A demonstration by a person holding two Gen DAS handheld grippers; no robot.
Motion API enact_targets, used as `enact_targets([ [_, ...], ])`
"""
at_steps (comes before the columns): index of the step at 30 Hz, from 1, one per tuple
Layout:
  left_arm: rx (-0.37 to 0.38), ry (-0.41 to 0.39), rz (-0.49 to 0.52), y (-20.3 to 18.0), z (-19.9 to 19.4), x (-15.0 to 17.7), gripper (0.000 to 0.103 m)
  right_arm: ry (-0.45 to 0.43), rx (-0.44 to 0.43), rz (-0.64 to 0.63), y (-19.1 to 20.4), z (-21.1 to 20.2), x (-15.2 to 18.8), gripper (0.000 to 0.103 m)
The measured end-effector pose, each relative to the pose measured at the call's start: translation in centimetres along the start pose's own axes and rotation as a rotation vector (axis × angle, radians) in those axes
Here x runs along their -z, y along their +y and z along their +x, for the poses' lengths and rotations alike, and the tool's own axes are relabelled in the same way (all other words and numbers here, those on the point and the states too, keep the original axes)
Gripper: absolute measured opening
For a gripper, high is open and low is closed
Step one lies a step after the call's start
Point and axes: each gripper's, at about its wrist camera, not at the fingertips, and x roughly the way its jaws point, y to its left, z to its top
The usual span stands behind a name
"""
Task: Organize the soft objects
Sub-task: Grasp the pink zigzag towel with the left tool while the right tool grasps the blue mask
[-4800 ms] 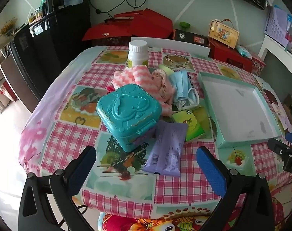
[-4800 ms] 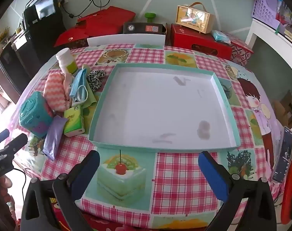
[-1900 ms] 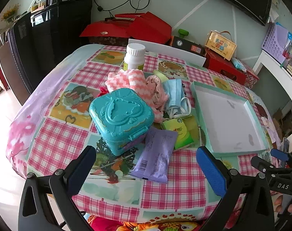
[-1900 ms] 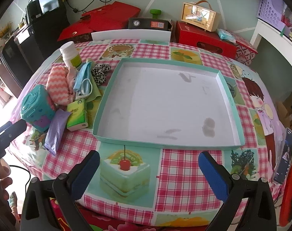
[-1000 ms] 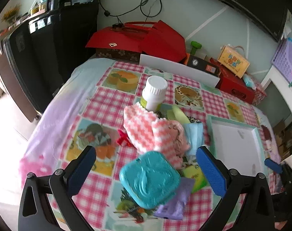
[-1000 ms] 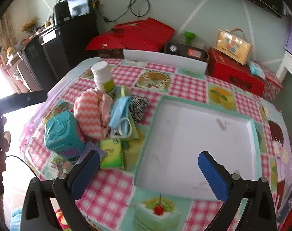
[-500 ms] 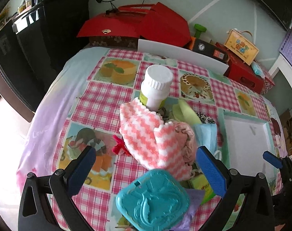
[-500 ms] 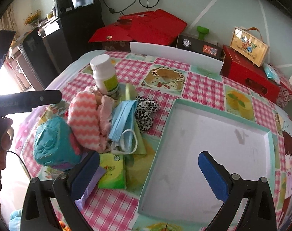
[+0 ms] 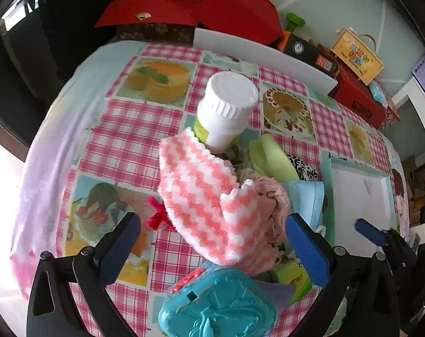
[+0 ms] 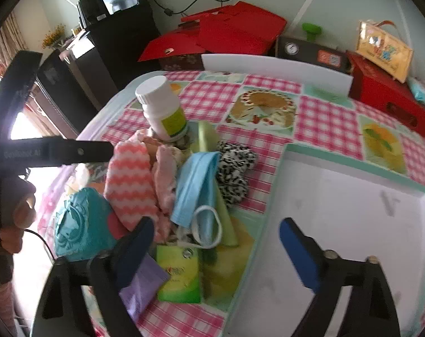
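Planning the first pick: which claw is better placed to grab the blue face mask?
Probably the right claw: open, with the blue face mask just ahead. The left claw is open over the pink striped cloth.

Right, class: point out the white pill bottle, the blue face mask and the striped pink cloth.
white pill bottle [image 9: 226, 106], left wrist view, cap side.
blue face mask [image 10: 195, 185], right wrist view, pleated middle.
striped pink cloth [image 9: 204, 199], left wrist view, middle.

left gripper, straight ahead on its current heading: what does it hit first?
Most likely the pink-and-white striped cloth: it lies in the open gap of the left gripper, on top of the pile. The teal box sits nearer, but below that line. Depth is hard to judge through the fisheye.
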Motion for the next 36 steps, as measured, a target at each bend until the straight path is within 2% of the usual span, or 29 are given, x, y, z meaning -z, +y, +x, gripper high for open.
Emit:
enact_targets([
  [2,0.001,0.011,0.011,-0.2,0.4,-0.2,0.1,0.007,-0.031,0.013,-0.1,0.7,-0.4,0.082],
  [6,0.015,0.045,0.027,-0.5,1.6,-0.3,0.085,0.016,-0.082,0.026,0.1,1.9,-1.1,0.072],
  [8,0.022,0.059,0.033,-0.6,2.1,-0.3,0.078,0.03,-0.096,0.025,0.3,2.7,-1.4,0.06],
  [10,0.034,0.072,0.036,-0.7,2.6,-0.3,0.061,0.042,-0.105,0.027,0.4,3.3,-1.5,0.053],
  [11,0.043,0.082,0.035,-0.7,2.9,-0.3,0.058,0.049,-0.114,0.03,0.4,3.7,-1.6,0.049],
  [13,0.052,0.093,0.036,-0.8,3.2,-0.3,0.042,0.052,-0.128,0.03,0.5,4.1,-1.5,0.044],
  [14,0.058,0.1,0.035,-0.8,3.5,-0.3,0.037,0.055,-0.137,0.027,0.6,4.2,-1.5,0.037],
  [16,0.075,0.109,0.027,-0.7,3.8,-0.2,0.023,0.06,-0.151,0.027,0.7,4.3,-1.5,0.033],
  [19,0.091,0.102,0.011,-0.6,3.8,-0.2,0.013,0.057,-0.168,0.03,0.7,4.4,-1.5,0.023],
  [25,0.108,0.08,-0.001,-0.4,2.9,-0.1,0.009,0.04,-0.19,0.036,0.9,3.8,-1.6,0.011],
  [36,0.131,0.018,-0.036,0.5,0.5,0.2,0.007,0.011,-0.231,0.031,1.4,2.1,-1.6,0.008],
])
